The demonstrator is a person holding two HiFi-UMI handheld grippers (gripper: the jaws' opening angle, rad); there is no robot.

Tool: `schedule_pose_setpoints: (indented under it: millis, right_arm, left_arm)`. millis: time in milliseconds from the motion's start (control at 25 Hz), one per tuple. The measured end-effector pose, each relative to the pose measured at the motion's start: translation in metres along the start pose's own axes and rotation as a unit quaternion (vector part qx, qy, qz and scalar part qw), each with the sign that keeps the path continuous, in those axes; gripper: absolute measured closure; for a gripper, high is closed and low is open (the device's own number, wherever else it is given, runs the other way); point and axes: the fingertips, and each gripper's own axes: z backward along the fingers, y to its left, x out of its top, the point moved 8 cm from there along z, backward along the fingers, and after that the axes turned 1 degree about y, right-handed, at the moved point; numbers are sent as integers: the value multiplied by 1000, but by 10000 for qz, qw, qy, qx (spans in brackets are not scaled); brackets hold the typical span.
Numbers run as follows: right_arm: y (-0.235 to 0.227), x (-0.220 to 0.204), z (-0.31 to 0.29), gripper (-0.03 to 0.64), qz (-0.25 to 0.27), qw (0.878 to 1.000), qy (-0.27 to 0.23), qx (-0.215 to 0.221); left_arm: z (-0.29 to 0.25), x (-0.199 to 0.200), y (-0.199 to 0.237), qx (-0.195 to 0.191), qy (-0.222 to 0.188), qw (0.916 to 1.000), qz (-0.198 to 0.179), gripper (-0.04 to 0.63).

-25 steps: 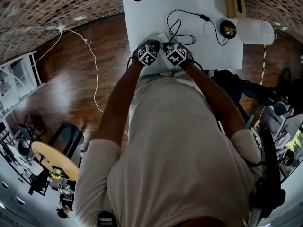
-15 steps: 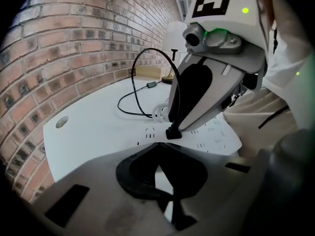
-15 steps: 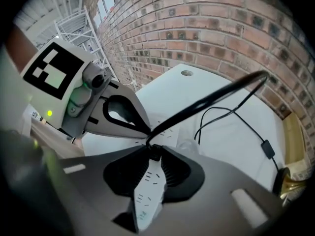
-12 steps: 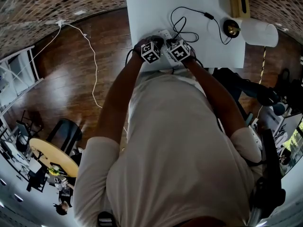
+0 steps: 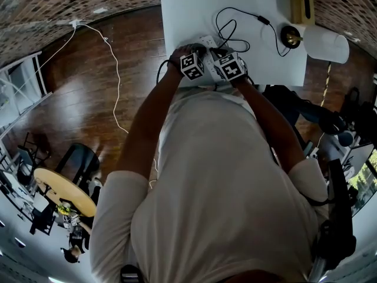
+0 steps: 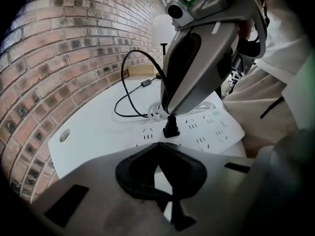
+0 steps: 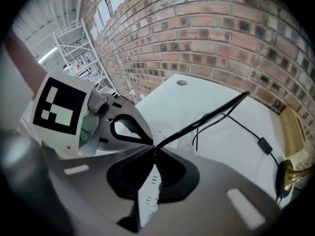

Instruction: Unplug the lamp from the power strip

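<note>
1. The right tongs (image 7: 153,147) have just been closing and now pinch the top of the black lamp plug (image 6: 171,127), where its cord leaves.
2. The left tongs (image 6: 158,144), grey-shelled and black-lined, have their tips together with nothing between them. They sit by the near edge of the power strip (image 6: 211,129).
3. The plug stands upright in a socket of this flat white strip.
4. The thin black cord (image 7: 206,116) loops over the smooth white bench (image 6: 93,132), past a small boxy inline switch (image 7: 264,145).
5. The lamp (image 5: 327,43), with a white cylindrical shade on a brassy base, stands at the bench's far right, beside a rough brick wall (image 6: 59,48).
</note>
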Motion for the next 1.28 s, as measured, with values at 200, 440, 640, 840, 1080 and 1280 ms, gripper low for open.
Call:
schedule_pose_setpoints:
  millis: [200,440,640,840,1080,1280]
  right_arm:
    - [-2,-6,2,606,-323,9993,-158,51]
    - [-8,2,-1,606,-302,9990,141,293]
    - [-4,-3,3,606,-292,9995,-43,138]
    - [-12,3,1,607,-625,9973,237,291]
    - [-8,4,8,607,-376,9988,227,210]
    - [-12,7,5,607,-534,9973,424,277]
  left_arm:
    - [0,1,-4,243,84,9994,225,601]
    - [-4,0,-5,289,292,9991,-42,603]
    - [-4,3,-4,156,400,9989,-172,603]
    - [-3,6,-5,227,528,9980,-280,604]
    - [-5,6,-3,138,564,9978,-328,604]
    - [-5,9,-5,148,665,9971,-330,604]
